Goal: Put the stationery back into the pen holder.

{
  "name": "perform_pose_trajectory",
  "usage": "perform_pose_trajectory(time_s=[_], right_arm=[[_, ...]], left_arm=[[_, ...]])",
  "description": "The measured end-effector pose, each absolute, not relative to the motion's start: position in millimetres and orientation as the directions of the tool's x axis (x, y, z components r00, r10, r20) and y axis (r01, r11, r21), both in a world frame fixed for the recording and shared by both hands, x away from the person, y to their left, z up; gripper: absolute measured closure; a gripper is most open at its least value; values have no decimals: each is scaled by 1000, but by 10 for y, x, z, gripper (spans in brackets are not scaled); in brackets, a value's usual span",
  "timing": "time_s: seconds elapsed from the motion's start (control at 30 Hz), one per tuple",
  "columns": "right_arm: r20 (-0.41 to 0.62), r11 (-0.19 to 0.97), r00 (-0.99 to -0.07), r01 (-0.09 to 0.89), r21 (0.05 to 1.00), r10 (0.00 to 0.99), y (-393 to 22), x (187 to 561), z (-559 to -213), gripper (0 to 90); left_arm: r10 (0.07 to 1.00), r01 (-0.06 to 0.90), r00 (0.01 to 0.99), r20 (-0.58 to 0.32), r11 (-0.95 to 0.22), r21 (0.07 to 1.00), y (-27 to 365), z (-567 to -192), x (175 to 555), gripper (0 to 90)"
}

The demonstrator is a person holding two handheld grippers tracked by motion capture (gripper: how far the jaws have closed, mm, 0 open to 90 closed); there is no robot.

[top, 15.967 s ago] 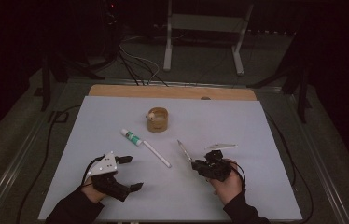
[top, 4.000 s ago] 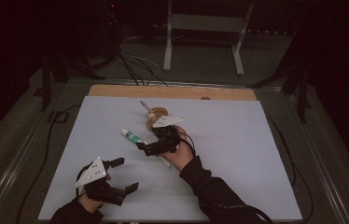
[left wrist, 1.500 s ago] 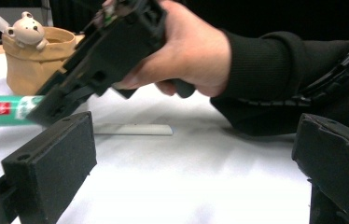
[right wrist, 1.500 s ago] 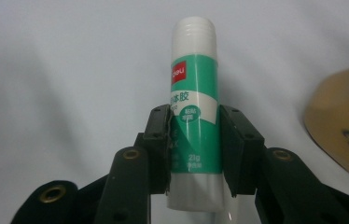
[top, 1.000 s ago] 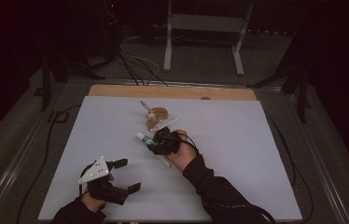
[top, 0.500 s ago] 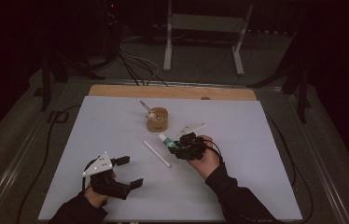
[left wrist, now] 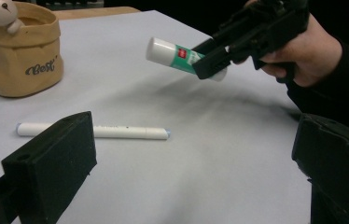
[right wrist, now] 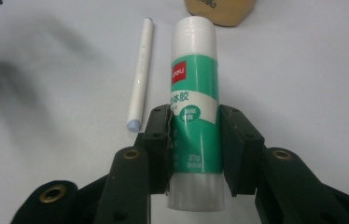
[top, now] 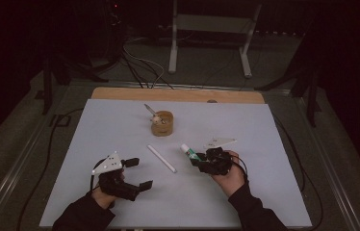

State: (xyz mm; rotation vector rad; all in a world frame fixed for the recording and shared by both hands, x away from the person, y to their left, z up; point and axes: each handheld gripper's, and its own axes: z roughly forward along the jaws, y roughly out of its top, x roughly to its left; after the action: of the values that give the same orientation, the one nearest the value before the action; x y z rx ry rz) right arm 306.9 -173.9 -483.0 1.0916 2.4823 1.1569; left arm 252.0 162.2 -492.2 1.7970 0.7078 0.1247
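The right gripper (top: 198, 162) is clamping a glue stick (right wrist: 194, 109), its two black jaws pressing on opposite sides of the lower half of the tube. In the right gripper view the glue stick is lying with its long axis in line with the jaws, the white cap pointing away from the gripper and the clear base sitting back between the jaws. In the high view the glue stick (top: 189, 152) is being held right of the table's centre, cap pointing up-left toward the tan paper cup (top: 161, 123). In the left gripper view the glue stick (left wrist: 178, 57) is hanging clear of the white table cover (top: 245, 125), tilted, the cap end highest. The tube is showing a white cap, a green label with a red logo patch and white characters, and a translucent base. A white pen (top: 161, 159) is lying on the table cover just left of the glue stick, apart from it. The left gripper (top: 136, 173) is resting near the front left of the table, its jaws standing wide apart with nothing between them.
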Motion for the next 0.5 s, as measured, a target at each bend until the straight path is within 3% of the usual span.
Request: perform_pose_trajectory(time_s=[0.5], right_arm=[[137, 379, -688, 542, 750, 713, -1895, 2903, -4853, 654]], left_arm=[[552, 487, 763, -336, -148, 861, 1428, -4810, 2718, 4]])
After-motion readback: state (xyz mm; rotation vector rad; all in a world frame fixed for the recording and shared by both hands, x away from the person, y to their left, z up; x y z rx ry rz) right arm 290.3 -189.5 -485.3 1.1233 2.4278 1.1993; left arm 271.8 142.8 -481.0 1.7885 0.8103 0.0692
